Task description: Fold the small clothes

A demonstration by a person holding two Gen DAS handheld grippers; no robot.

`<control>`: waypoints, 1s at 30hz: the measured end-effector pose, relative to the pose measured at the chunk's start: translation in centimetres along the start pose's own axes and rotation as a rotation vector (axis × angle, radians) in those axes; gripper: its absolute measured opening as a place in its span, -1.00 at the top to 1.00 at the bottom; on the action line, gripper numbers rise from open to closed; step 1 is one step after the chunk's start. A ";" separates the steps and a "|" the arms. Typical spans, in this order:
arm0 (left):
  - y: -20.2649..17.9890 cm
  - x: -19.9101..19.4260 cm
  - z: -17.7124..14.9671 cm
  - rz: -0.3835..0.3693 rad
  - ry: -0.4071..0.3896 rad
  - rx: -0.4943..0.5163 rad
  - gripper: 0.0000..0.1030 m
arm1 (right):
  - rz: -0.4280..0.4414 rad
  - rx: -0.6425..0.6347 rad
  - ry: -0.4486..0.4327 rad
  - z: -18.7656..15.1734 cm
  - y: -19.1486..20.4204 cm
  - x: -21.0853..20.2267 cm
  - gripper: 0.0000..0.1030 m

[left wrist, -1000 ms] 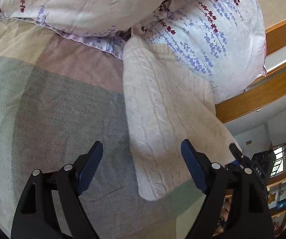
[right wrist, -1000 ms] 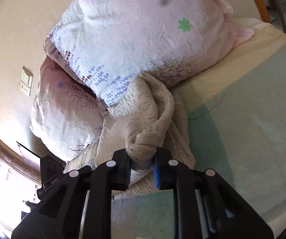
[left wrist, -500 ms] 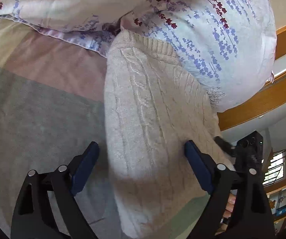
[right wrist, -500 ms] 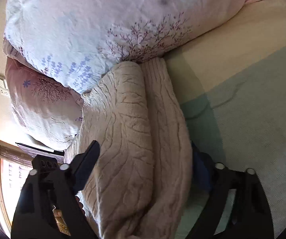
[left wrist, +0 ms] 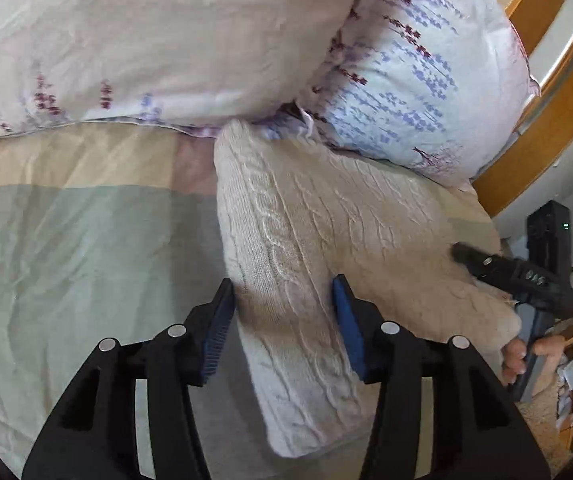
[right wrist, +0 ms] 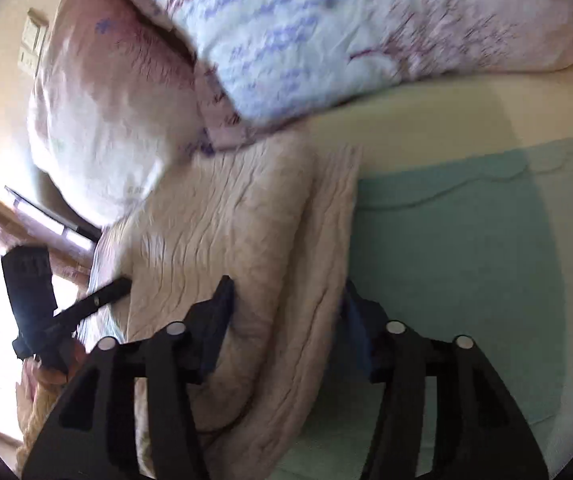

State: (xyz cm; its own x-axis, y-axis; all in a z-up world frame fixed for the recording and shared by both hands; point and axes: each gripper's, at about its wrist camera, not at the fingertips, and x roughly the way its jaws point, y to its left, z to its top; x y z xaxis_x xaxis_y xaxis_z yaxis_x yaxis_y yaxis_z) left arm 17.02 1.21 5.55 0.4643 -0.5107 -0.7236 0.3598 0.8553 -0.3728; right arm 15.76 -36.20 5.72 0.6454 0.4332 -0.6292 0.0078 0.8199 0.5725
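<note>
A cream cable-knit sweater (left wrist: 318, 240), already folded into a thick oblong, is lying on the bed (left wrist: 86, 260), its far end pressing against two floral pillows (left wrist: 418, 80). The left gripper (left wrist: 284, 320) is straddling one near edge of the bundle: its blue-padded fingers (left wrist: 346, 328) are sitting on either side of a fold of knit, touching or nearly touching it, though whether they are truly clamping is something I cannot tell. In the right wrist view the right gripper (right wrist: 286, 312) is bracketing the opposite edge, where the layered sweater (right wrist: 246, 240) is showing its stacked folds; those fingers (right wrist: 220, 312) are parted around the fabric, and again a firm pinch cannot be confirmed.

The step in hand is probably taking hold of both ends of the folded sweater so it can be tidied or folded once more. To do it well, each gripper should be catching every layer at its edge — not only the top ply — since a thick, springy knit will be sliding apart if one layer is missed. Both sides should be closing together and rising evenly, keeping the bundle level. Drawing it slightly away from the pillows would be helping — pushed against them, the far end may be rumpling.
</note>
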 end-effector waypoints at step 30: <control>-6.6 0.9 -11.0 0.424 0.019 0.177 -0.97 | -0.370 -0.291 -0.008 -13.4 6.7 -2.9 -0.96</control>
State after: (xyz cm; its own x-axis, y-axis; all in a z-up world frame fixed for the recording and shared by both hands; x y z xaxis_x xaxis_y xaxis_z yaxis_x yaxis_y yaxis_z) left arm 6.15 -3.96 1.02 0.5857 -0.1155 -0.8023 0.2745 0.9596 0.0623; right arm 3.73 -26.94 4.34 0.6458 0.0895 -0.7582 0.0249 0.9901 0.1381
